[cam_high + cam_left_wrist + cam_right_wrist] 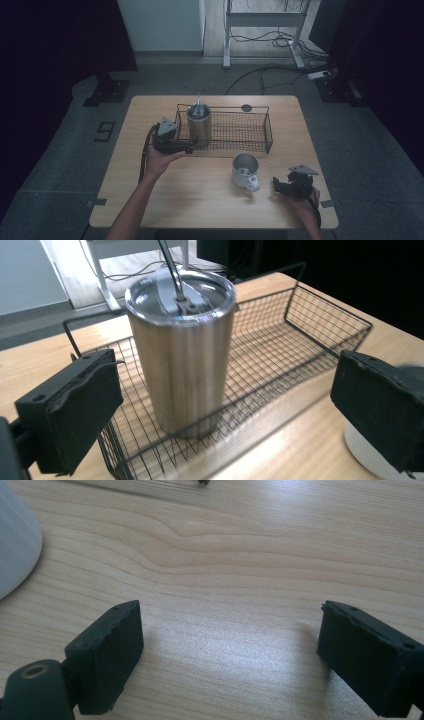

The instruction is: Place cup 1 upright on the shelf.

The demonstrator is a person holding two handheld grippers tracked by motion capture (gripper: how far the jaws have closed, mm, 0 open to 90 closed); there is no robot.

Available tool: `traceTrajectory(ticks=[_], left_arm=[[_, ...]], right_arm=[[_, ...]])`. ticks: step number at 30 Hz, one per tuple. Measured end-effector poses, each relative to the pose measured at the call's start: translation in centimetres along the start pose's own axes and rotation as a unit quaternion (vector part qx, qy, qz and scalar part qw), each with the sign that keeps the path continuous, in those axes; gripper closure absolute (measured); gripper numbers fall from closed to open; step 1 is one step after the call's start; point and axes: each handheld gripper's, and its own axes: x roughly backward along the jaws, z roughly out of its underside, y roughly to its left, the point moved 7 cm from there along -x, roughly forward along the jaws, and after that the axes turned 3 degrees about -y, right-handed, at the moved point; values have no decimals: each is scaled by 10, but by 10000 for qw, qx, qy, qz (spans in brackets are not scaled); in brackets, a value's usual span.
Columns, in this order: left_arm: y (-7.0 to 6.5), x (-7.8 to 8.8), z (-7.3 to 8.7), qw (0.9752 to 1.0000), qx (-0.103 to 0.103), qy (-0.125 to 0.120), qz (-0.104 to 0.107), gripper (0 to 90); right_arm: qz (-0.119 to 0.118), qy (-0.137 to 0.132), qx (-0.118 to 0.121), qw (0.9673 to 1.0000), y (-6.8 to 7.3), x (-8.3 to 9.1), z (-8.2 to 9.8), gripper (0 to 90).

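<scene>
- Near right: right tool (278, 183) low over the table (200, 210), held in a hand at the near edge. In the right gripper view its jaws stand apart with bare wood between them; it grips nothing.
- Just left of it: white mug (245, 171), upright on the table, handle turned toward the near right, metal-looking inside. Its white side (15, 545) shows at the left edge of the right gripper view.
- Mid left: left tool (186, 148) at the near left corner of the wire basket (250, 131), pointing right. Jaws wide apart, holding nothing.
- Farther: steel tumbler (182, 365) with clear lid and straw stands upright inside the basket's left end, framed between the open jaws but untouched by either pad (75, 410).
</scene>
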Motion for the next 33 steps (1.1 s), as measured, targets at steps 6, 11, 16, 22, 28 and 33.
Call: traceTrajectory(ticks=[6,11,16,22,28,33], left_arm=[[-10,14,21,9998,90,104,137,6],[-13,17,35,9992,231,181,254,9],[-17,21,51,9987,297,289,303,11],[-26,22,77,9971,418,461,446,16],[-34,23,102,9959,388,661,488,17],[-34,22,116,9941,561,792,493,21]], right_arm=[[-6,3,5,10000,0,0,0,109],[-8,2,6,10000,0,0,0,110],[-9,2,6,10000,0,0,0,110],[-9,2,5,10000,0,0,0,110],[-9,2,5,10000,0,0,0,110],[-8,2,6,10000,0,0,0,110]])
